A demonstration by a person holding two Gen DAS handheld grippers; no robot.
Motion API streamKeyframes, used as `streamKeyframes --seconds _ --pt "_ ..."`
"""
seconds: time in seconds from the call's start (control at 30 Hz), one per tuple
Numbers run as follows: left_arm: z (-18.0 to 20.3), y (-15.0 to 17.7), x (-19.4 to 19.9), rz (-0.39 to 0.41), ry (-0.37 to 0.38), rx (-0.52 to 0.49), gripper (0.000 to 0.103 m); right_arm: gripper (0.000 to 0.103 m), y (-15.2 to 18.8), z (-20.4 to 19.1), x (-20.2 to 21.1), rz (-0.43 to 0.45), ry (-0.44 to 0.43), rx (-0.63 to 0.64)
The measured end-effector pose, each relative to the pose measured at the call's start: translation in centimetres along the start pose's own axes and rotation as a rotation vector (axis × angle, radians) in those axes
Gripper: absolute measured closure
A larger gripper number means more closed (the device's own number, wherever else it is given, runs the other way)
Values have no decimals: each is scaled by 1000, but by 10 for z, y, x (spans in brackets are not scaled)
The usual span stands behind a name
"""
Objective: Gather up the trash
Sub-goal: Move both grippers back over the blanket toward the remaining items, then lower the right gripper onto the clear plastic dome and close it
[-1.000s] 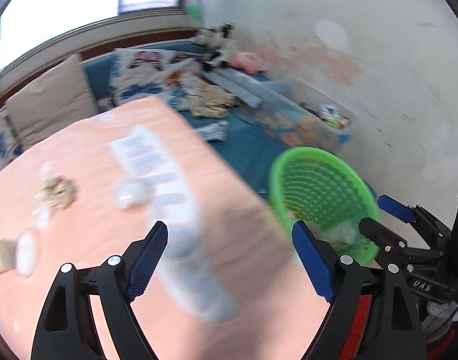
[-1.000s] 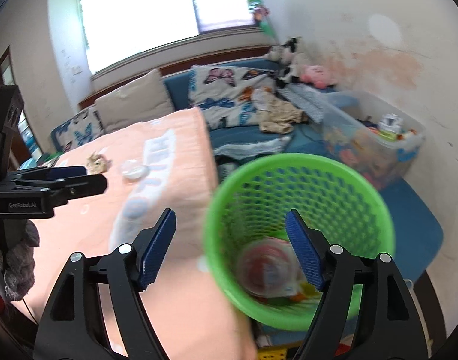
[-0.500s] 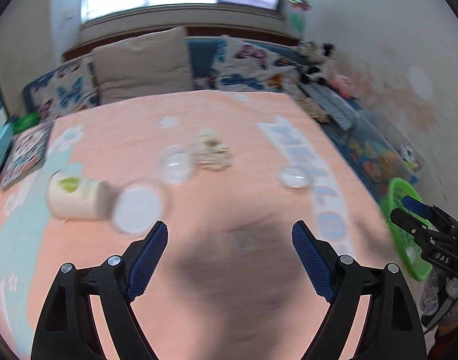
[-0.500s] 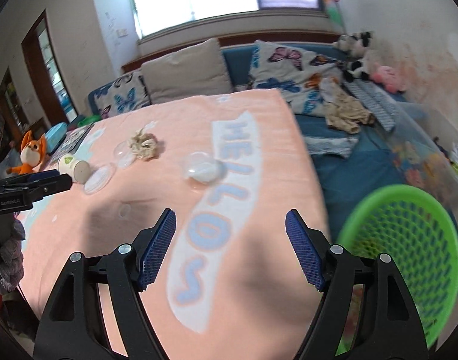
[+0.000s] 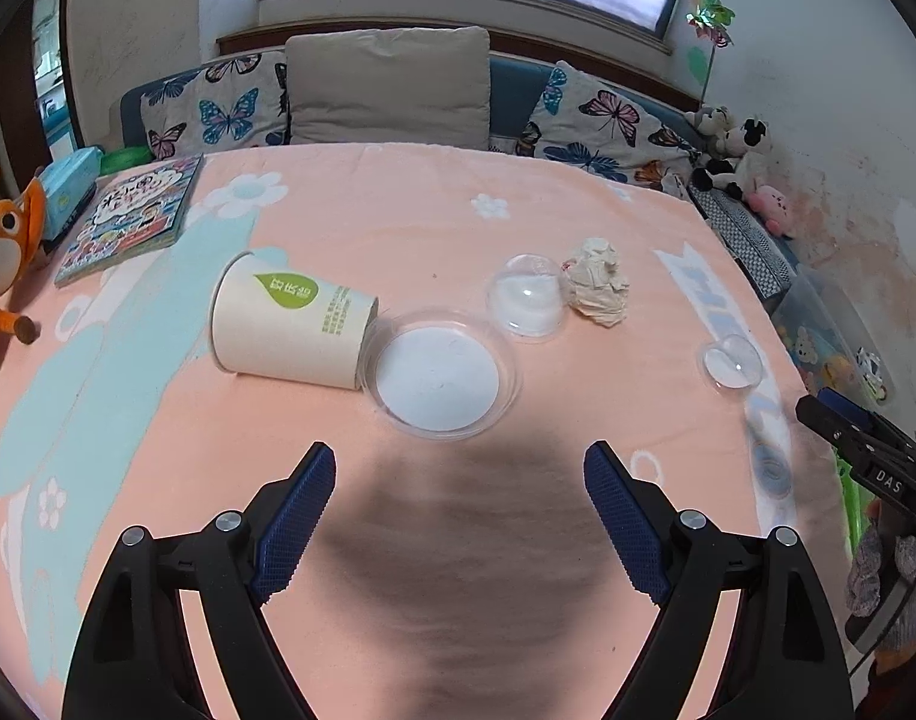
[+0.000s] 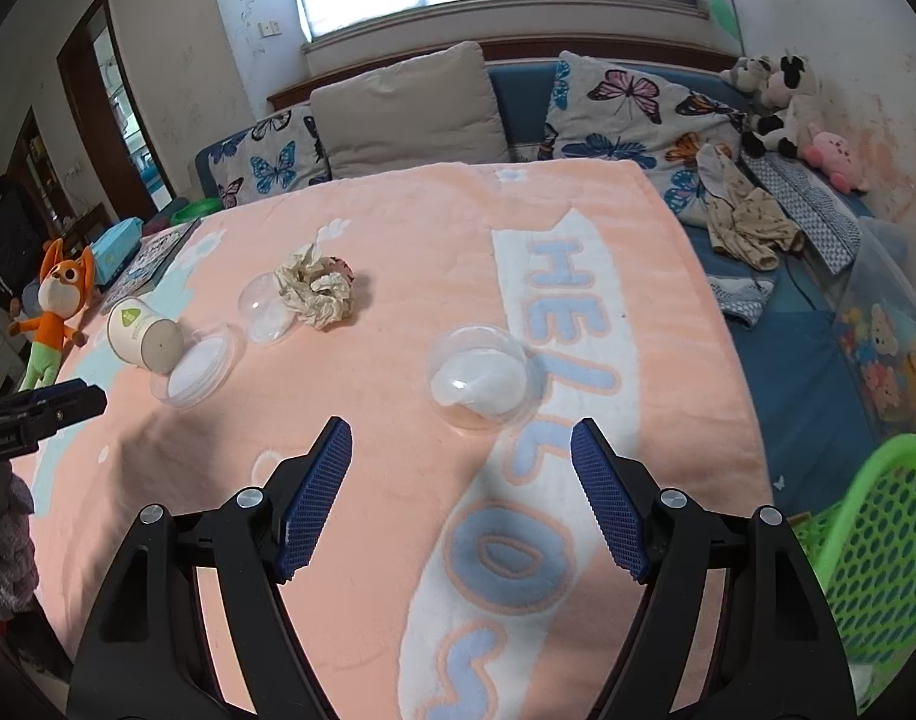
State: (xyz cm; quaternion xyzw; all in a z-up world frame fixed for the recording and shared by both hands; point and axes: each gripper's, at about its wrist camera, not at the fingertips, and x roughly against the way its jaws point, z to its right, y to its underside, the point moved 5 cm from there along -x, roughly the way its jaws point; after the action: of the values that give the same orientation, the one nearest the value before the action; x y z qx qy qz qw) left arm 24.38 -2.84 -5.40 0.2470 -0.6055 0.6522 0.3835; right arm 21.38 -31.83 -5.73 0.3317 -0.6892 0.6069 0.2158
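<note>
Jaws stood wide and empty on both: our left gripper (image 5: 460, 528) faced the flat lid (image 5: 440, 373) at twelve o'clock, our right gripper (image 6: 460, 498) the clear dome (image 6: 481, 375). We judged straddling each rim squarely best. The basket (image 6: 878, 546) waited at four o'clock, past the blanket's (image 6: 398, 228) edge.

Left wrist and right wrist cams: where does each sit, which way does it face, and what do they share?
Left wrist: on the left tool, angled down over the pink blanket toward the tipped paper cup; its own open fingers show, the right tool at the right edge.
Right wrist: on the right tool, facing a clear dome lid; green basket lower right, left tool at the left edge.
Shared: cup, crumpled paper, lids, sofa cushions.
</note>
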Motion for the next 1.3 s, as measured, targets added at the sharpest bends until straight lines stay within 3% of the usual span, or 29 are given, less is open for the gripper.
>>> streamKeyframes --seconds 0.63,1.3 --pt "44 7 -17 -36 49 -65 21 27 6 15 4 -1 10 -19" --pt "45 5 -27 -55 40 -68 21 27 -4 1 -23 -31 -1 37"
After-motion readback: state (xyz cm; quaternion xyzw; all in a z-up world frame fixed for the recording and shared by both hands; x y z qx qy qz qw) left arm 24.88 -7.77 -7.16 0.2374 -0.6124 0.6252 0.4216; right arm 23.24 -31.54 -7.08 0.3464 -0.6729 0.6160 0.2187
